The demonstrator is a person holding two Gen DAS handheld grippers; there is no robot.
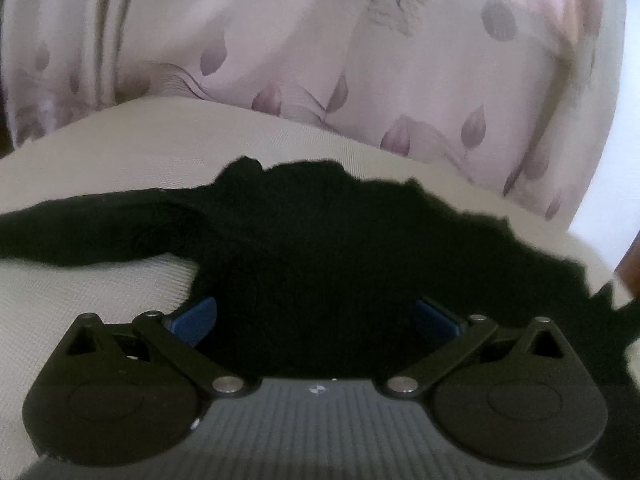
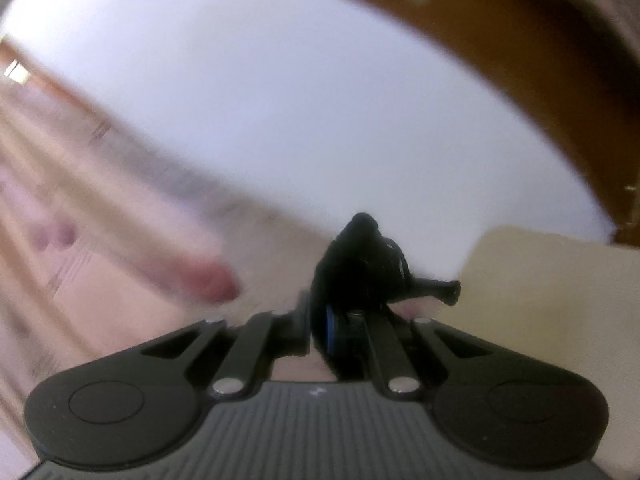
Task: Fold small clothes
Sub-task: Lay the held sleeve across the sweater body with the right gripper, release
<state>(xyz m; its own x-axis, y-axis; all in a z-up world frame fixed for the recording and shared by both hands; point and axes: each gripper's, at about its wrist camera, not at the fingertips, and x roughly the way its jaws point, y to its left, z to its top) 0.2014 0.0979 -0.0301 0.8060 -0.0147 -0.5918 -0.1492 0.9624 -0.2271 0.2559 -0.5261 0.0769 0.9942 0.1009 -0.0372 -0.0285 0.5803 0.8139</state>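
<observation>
Fold looks early to me: black garment [image 1: 320, 248] lies mostly spread across mid-frame on the cream cushion [image 1: 100, 144], edges ragged, no clean fold yet. Its long axis runs left-right in the left wrist view, w/ a sleeve-like strip [image 1: 80, 232] pointing to the left edge. My left gripper [image 1: 316, 316] is wide open, blue pads either side of the cloth, gripping nothing. My right gripper [image 2: 332, 320] is pinched closed on a bunched bit of the black garment [image 2: 360, 264], lifted, bg blurred
</observation>
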